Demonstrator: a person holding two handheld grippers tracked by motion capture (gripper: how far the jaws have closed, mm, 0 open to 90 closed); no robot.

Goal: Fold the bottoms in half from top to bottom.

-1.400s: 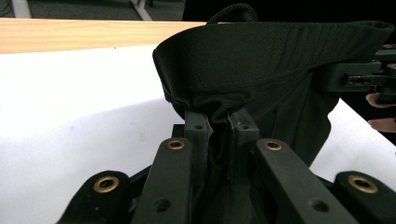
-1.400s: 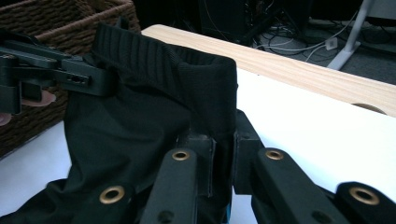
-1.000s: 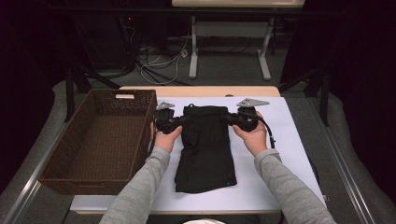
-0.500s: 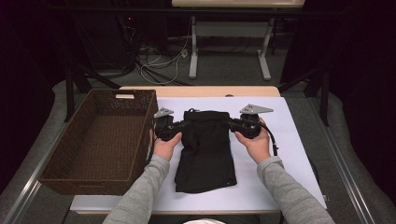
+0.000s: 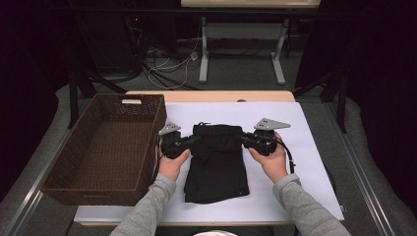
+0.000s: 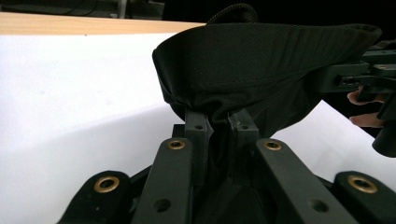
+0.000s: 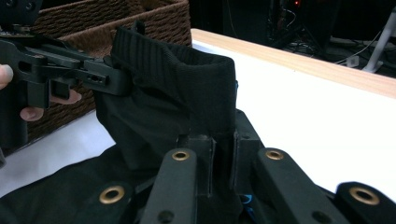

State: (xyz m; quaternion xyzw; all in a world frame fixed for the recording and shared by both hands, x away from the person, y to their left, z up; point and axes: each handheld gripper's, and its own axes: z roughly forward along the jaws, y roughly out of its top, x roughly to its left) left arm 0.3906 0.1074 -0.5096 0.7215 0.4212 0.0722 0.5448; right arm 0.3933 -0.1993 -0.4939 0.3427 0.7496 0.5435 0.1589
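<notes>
We are pinching the far edge of the black garment (image 5: 216, 162) with both grippers: the left gripper (image 5: 189, 141) is gripping its left corner, the right gripper (image 5: 244, 140) its right corner, jaws pressed together on the cloth. The garment is lying on the white table (image 5: 305, 172), its far end lifted, just right of the brown basket (image 5: 105, 147).

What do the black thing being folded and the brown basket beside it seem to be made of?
The black garment looks like a matte woven fabric, perhaps cotton or a blend: it bends softly where both grippers pinch it, and a ribbed band shows along its lifted edge. The basket looks like dark brown wicker or a plastic imitation, going by its woven strands.
</notes>
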